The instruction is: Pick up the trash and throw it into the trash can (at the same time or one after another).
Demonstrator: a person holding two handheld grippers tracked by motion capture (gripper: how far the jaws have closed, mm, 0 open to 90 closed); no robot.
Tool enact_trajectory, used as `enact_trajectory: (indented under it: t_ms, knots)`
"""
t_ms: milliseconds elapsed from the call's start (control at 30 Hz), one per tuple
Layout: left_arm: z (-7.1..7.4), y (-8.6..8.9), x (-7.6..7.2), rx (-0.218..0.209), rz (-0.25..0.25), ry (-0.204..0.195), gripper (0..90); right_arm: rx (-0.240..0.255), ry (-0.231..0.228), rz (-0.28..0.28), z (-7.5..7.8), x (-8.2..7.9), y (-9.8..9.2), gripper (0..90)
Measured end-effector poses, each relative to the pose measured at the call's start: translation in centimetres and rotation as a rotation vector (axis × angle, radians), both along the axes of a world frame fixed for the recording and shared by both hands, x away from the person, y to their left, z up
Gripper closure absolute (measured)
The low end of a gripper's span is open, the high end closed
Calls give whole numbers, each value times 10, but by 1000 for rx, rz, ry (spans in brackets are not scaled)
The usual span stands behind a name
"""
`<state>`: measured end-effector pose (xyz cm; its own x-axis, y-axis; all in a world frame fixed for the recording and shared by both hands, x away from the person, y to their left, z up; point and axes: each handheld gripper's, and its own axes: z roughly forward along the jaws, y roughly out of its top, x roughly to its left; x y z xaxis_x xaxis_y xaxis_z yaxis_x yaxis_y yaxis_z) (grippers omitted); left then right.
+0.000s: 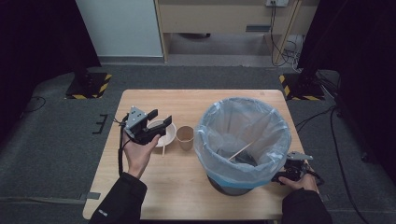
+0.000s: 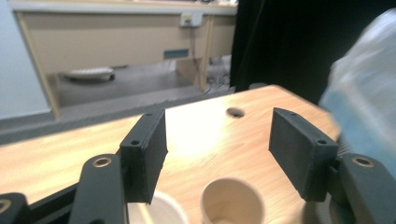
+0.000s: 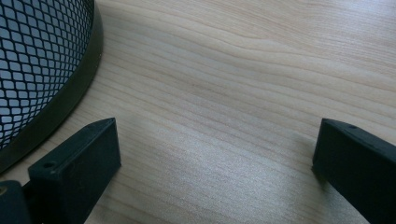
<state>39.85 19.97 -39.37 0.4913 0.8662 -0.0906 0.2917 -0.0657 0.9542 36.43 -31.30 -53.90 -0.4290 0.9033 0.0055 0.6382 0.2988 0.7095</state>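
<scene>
Left gripper (image 1: 156,122): jaws apart with nothing between them – it hangs just above the white bowl, and the left gripper view looks over the bowl and the paper cup below its jaws.
White bowl (image 1: 164,131): on the table's left half, left of the cup; a wooden stick (image 1: 164,144) leans out over its near rim.
Paper cup (image 1: 185,137): upright, between the bowl and the bin, close to both; its inside looks bare.
Bin (image 1: 243,140): black mesh, lined with a pale blue bag – another stick (image 1: 240,151) lies inside.
Right gripper (image 1: 282,176): jaws wide apart, low over the bare table (image 1: 187,182) beside the bin's near right base.
Left hand (image 1: 138,154): palm up, forearm coming in from the near edge.
</scene>
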Motion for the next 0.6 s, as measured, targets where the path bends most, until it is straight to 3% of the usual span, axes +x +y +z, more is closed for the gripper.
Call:
enact_trajectory:
  t_ms: [233,600]
  knots:
    - [-32,5,12,51,39,86,387,0,0,0,0,0,0,11]
    - [-66,17,24,96,70,179,447,0,0,0,0,0,0,11]
